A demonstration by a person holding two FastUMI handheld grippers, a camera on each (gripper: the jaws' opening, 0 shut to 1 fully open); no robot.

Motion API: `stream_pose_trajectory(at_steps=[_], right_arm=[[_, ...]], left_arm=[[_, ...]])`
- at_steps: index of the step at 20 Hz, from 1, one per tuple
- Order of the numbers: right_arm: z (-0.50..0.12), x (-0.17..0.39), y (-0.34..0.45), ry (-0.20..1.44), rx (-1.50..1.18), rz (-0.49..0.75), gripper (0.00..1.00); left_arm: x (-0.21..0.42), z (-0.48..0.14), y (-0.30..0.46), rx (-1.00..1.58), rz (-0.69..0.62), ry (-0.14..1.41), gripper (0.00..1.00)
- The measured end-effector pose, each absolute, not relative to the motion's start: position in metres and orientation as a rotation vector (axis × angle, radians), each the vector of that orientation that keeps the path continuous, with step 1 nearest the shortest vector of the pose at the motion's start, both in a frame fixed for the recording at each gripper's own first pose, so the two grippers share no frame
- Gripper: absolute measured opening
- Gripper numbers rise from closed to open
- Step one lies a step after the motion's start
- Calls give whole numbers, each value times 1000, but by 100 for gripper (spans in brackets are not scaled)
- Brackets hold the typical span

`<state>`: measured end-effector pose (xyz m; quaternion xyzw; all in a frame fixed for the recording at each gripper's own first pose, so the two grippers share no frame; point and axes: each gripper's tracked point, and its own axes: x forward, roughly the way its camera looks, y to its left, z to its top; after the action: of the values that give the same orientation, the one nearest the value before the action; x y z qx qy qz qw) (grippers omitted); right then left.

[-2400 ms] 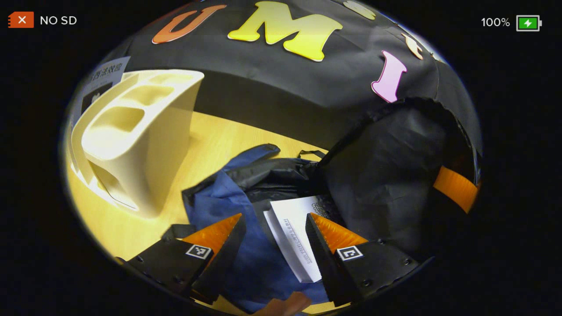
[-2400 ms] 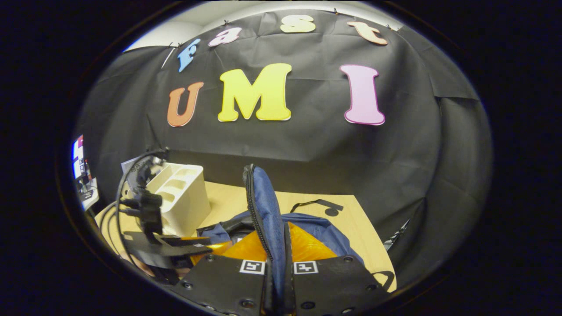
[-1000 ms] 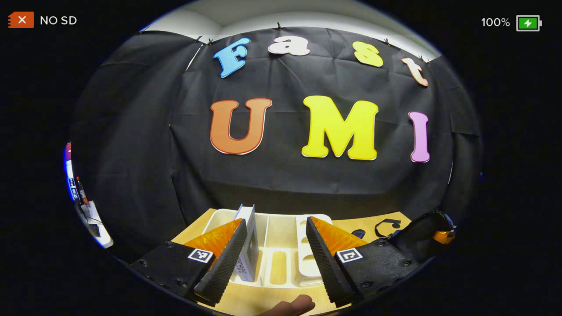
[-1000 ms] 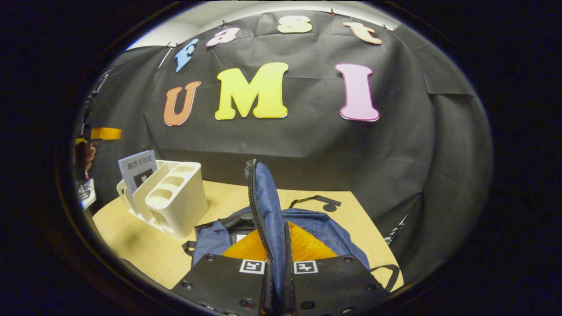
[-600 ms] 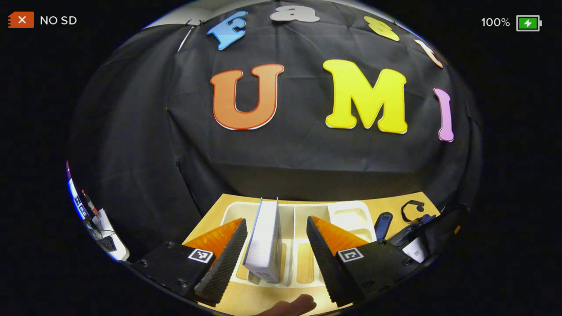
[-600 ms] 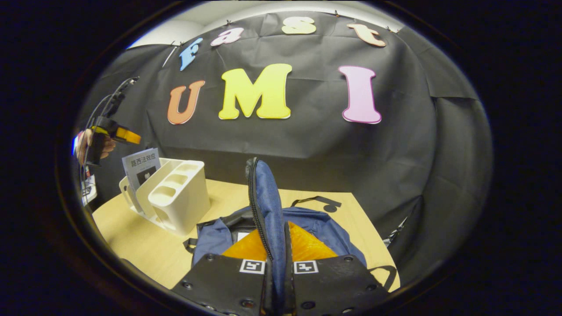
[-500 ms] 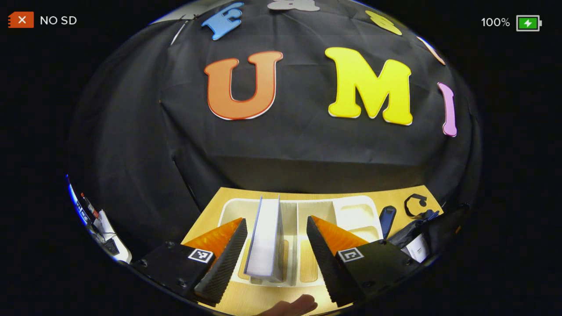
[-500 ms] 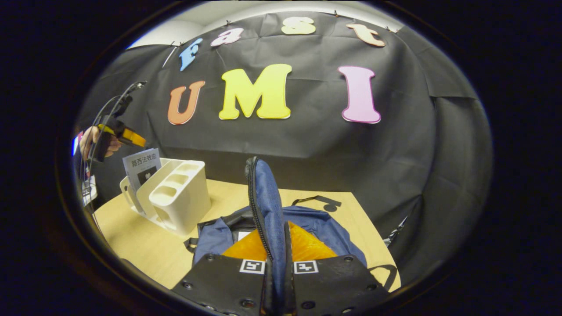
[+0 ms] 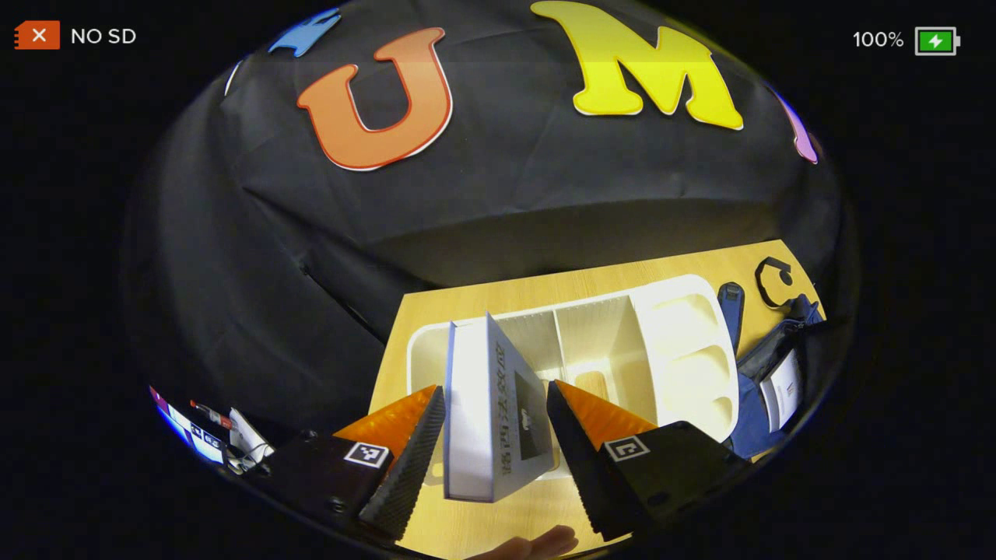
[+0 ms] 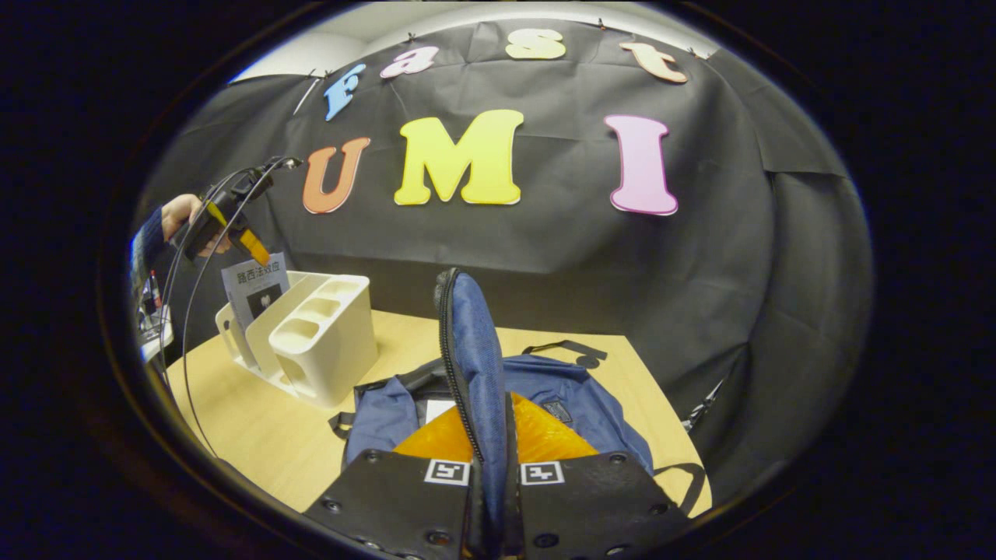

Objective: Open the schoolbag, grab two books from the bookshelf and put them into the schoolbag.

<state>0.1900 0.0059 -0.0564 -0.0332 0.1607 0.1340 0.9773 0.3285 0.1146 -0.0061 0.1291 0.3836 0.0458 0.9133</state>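
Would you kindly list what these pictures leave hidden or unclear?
- Book: its foot inside the bookshelf is hidden by the left gripper in the left gripper view.
- Schoolbag: its inside is screened by the raised flap in the right gripper view.
- Second book in the bag: partly covered by fabric in the left gripper view.
- Left gripper's jaws in the right gripper view: too small to judge.

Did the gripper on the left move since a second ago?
Yes. The left gripper has come down toward the cream plastic bookshelf, now just above the white book standing there.
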Motion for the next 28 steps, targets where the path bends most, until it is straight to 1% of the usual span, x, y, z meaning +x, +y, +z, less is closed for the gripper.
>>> stream_pose_trajectory(at_steps=[3,4,5,10,11,12,14,15,16,17,19,20,21,22,23,24,27,28], right_arm=[[-55,189,6,320,-71,270,9],[-55,188,6,321,-71,271,9],[-56,189,6,321,-71,271,9],[-59,189,4,327,-66,266,9],[-60,188,5,329,-68,268,9],[-60,187,5,330,-71,267,10],[-60,187,5,331,-71,269,9],[-61,187,7,332,-72,269,9],[-61,188,7,332,-73,269,9],[-62,188,7,333,-73,269,10],[-62,189,7,333,-66,266,10],[-63,189,7,334,-63,263,10],[-64,190,6,338,-61,262,9],[-64,190,7,338,-61,262,9],[-64,190,8,337,-60,263,9],[-64,191,8,338,-61,263,9],[-65,192,11,337,-61,265,9],[-65,192,12,337,-61,263,9]], left_arm=[[326,-4,121,276,96,803,84],[327,-8,120,277,91,815,86],[329,-14,119,273,89,829,84],[333,-39,119,258,88,895,85],[334,-45,121,256,92,905,82],[334,-50,123,237,96,922,82],[333,-54,115,178,76,936,75],[331,-53,114,157,75,937,63],[332,-56,112,136,70,938,56],[332,-55,107,114,46,932,51],[326,-52,100,93,12,921,45],[321,-51,101,89,-1,917,45],[317,-49,102,78,-2,912,48],[314,-45,105,66,2,901,43],[309,-42,106,54,4,897,46],[302,-39,107,32,5,891,42],[279,-27,109,-28,2,867,41],[269,-23,110,-41,-2,860,45]])
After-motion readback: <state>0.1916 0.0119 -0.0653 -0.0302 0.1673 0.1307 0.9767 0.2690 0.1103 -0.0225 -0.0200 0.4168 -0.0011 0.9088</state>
